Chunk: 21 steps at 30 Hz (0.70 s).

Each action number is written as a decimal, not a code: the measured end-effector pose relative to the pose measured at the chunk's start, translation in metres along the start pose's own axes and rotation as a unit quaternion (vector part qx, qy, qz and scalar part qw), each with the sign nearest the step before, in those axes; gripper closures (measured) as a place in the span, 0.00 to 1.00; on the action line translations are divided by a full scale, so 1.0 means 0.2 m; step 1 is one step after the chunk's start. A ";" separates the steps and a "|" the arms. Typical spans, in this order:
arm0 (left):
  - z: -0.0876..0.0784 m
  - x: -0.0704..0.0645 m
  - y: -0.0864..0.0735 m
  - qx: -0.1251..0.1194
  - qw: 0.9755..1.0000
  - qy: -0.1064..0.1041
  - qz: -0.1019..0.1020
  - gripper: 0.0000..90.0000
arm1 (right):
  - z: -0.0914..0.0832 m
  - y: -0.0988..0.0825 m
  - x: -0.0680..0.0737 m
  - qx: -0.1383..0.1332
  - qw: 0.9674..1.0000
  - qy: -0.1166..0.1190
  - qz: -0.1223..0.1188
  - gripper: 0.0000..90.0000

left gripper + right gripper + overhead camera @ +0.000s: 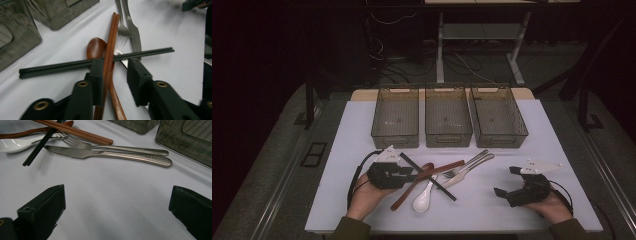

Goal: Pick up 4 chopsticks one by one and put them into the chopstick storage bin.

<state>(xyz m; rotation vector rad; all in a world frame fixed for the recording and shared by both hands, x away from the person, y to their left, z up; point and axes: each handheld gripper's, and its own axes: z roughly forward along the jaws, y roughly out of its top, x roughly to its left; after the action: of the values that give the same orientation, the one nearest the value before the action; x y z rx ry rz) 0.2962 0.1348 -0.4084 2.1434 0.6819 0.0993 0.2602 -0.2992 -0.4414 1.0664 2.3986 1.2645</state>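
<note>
From above, three see-through bins (395,117) stand in a row at the far side of the white desk (342,150), and a pile of eating tools lies in the middle. The left hand-held gripper (409,170) sits at the left of that pile. Its own close view shows what the high view does not: the brown chopsticks (110,50) run between its two jaws, close beside the left jaw, and the jaws are partly open, not squeezing them. The black chopsticks (75,64) lie across just past the jaw tips, over the brown wooden spoon (96,47). A white spoon (422,200) lies near the front of the pile. To the right are a fork (107,146) and a knife (112,155), side by side. The right hand-held gripper (507,182) rests at the near right, well apart from the pile, with its jaws wide open and holding nothing. There is bare desk all around it, and the near edge is close behind both hands.
</note>
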 end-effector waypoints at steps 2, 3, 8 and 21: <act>0.01 0.03 0.01 -0.002 1.000 -0.007 -0.004 0.65 | 0.00 0.00 0.00 0.000 1.000 -0.001 0.000 0.01; 0.02 0.05 0.02 -0.006 1.000 -0.013 -0.003 0.63 | 0.00 0.00 0.00 0.000 1.000 -0.001 0.001 0.01; 0.05 0.09 0.04 -0.002 1.000 -0.026 0.010 0.64 | 0.00 0.00 0.00 0.000 1.000 -0.002 0.001 0.01; 0.10 0.08 0.02 0.032 0.998 -0.001 0.052 0.73 | 0.01 0.00 0.00 0.003 1.000 -0.003 -0.001 0.01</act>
<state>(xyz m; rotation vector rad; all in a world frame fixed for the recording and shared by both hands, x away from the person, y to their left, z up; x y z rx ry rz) 0.3175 0.1259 -0.4199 2.2410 0.5793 0.1339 0.2606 -0.2989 -0.4425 1.0685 2.4005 1.2514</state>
